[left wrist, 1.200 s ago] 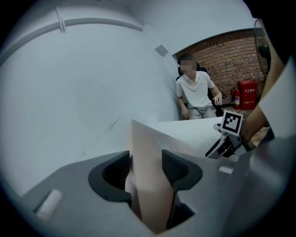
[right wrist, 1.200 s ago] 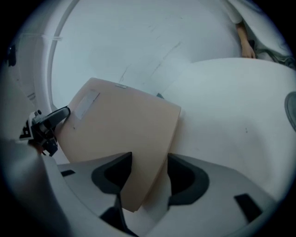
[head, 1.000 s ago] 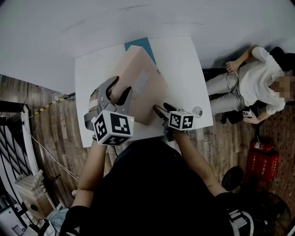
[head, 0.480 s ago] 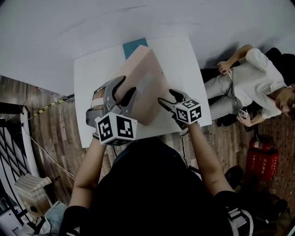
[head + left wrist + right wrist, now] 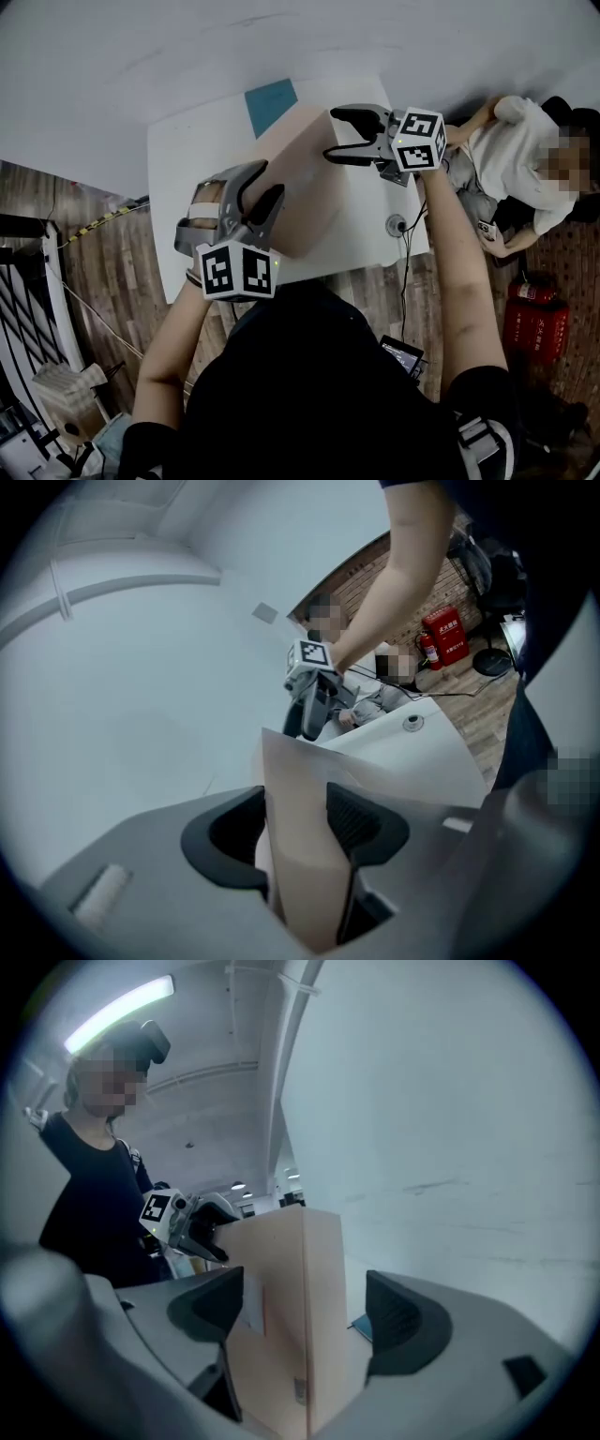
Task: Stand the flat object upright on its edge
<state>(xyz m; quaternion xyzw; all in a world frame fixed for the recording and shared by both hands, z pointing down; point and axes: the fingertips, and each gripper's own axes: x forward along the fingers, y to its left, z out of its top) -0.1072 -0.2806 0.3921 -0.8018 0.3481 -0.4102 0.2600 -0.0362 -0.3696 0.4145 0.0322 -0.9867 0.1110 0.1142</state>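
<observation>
Head view: the cardboard box (image 5: 305,192) stands on edge, its long axis running away from you. Your left tool (image 5: 267,180) clenches its near end; your right tool (image 5: 336,133) is opening its jaws astride the far end.

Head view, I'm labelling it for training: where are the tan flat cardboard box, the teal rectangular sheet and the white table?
tan flat cardboard box (image 5: 309,202), head view, on its broad face.
teal rectangular sheet (image 5: 270,103), head view, middle of its visible part.
white table (image 5: 366,211), head view, bare top right of the box.
</observation>
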